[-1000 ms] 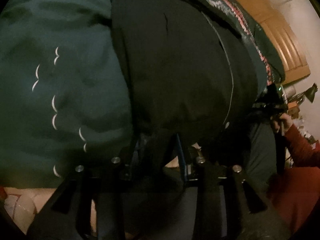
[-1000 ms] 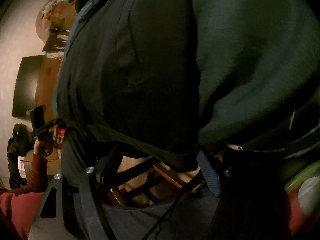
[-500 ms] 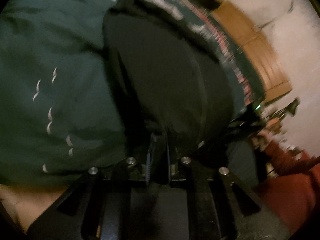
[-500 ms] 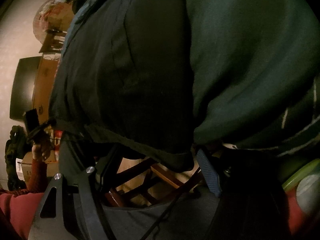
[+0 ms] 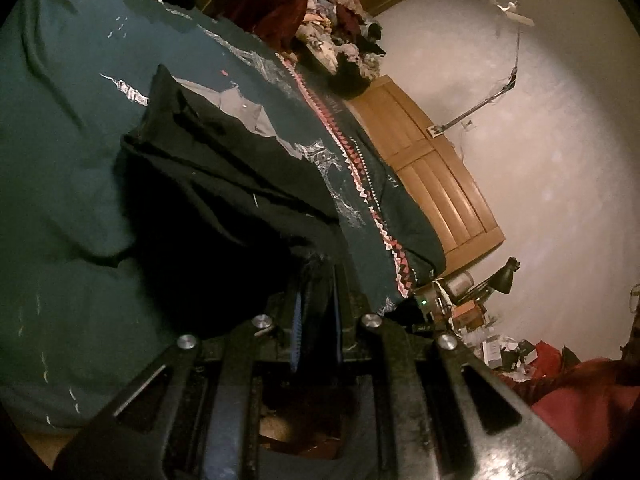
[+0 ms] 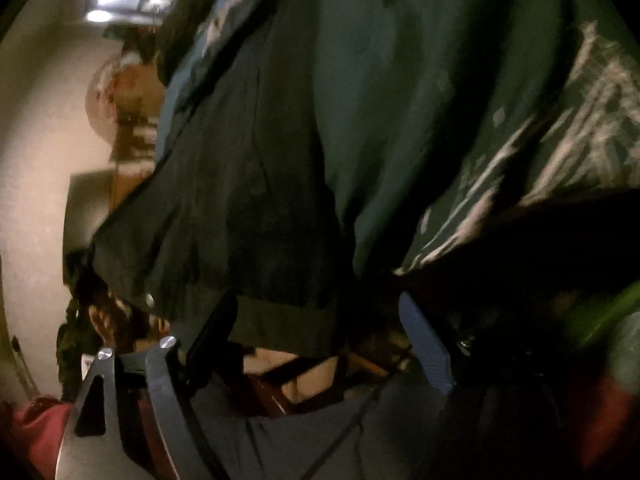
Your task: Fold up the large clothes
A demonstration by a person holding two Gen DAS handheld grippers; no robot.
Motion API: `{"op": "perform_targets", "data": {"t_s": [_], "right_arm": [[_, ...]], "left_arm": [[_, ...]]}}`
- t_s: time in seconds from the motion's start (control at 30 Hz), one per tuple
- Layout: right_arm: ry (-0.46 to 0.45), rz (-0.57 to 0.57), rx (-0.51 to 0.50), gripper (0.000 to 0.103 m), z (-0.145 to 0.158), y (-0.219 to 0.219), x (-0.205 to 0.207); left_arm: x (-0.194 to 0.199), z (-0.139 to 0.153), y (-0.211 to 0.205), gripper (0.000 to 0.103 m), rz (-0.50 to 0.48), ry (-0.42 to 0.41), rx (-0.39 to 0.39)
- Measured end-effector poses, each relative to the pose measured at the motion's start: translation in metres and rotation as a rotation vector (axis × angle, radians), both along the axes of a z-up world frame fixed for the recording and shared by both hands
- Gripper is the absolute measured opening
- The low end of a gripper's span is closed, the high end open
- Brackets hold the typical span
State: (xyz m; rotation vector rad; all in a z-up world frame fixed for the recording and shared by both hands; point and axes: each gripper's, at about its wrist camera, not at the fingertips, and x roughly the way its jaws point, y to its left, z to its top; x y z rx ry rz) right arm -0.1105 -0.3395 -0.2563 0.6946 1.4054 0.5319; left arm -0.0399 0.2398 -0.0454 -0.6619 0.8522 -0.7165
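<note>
dim white walls and a wooden headboard (image 5: 436, 184) frame the bed, which is covered by a dark green bedspread (image 5: 60, 128) with a pink zigzag border. your black garment (image 5: 224, 200) lies across that bedspread, its near edge hanging toward you. your left hand-held gripper (image 5: 316, 280) is clamped tight on a bunched bit of the black cloth, jaws nearly together. your right hand-held gripper (image 6: 320, 320) has just been widening its jaws; they stand well apart with the garment's hem (image 6: 280, 316) between them, pads not pressing it. clothes (image 5: 340, 40) are heaped beyond the bed. that view is blurred.
</note>
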Motion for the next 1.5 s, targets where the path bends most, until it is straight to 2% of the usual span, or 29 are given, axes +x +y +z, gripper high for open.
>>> {"op": "perform_targets", "data": {"t_s": [0.13,0.27,0.47,0.5,0.53,0.57,0.63,0.7,0.8,1.0,1.2,1.33,1.5], "right_arm": [[0.084,0.097,-0.031,0.086,-0.026,0.023,0.008],[0.142,0.105,-0.024,0.088,-0.049,0.035,0.015],[0.147,0.097,0.021,0.088,-0.061,0.055,0.014],[0.139,0.099,0.024,0.083,-0.058,0.057,0.013],[0.131,0.105,0.038,0.077,-0.053,0.057,0.010],[0.112,0.108,0.064,0.063,-0.046,0.059,0.006],[0.068,0.114,0.077,0.057,-0.033,0.060,-0.004],[0.027,0.094,0.097,0.027,-0.021,0.057,-0.013],[-0.051,0.039,0.134,0.018,0.004,0.051,-0.021],[-0.228,-0.049,0.204,0.014,0.068,0.045,-0.024],[-0.384,-0.133,0.260,0.013,0.129,0.050,0.000],[-0.468,-0.198,0.287,0.013,0.167,0.043,0.050],[-0.517,-0.226,0.247,0.013,0.200,0.025,0.156]], "left_arm": [[0.000,-0.008,0.005,0.012,0.009,0.018,0.001],[-0.007,-0.007,0.010,0.012,0.017,0.023,0.004],[-0.009,-0.008,0.015,0.012,0.036,0.030,-0.004],[-0.010,-0.008,0.015,0.012,0.037,0.031,-0.005],[-0.010,-0.008,0.015,0.012,0.038,0.031,-0.005],[-0.011,-0.008,0.015,0.012,0.039,0.031,-0.006],[-0.011,-0.009,0.015,0.012,0.041,0.033,-0.011],[-0.011,-0.011,0.014,0.012,0.045,0.034,-0.018],[-0.015,-0.012,0.014,0.012,0.063,0.029,-0.024],[-0.020,-0.016,0.026,0.012,0.116,0.034,-0.058],[-0.001,0.010,0.029,0.012,0.147,-0.022,-0.071],[0.040,0.028,0.034,0.013,0.173,-0.061,-0.079],[0.123,0.038,0.034,0.013,0.191,-0.079,-0.049]]}}
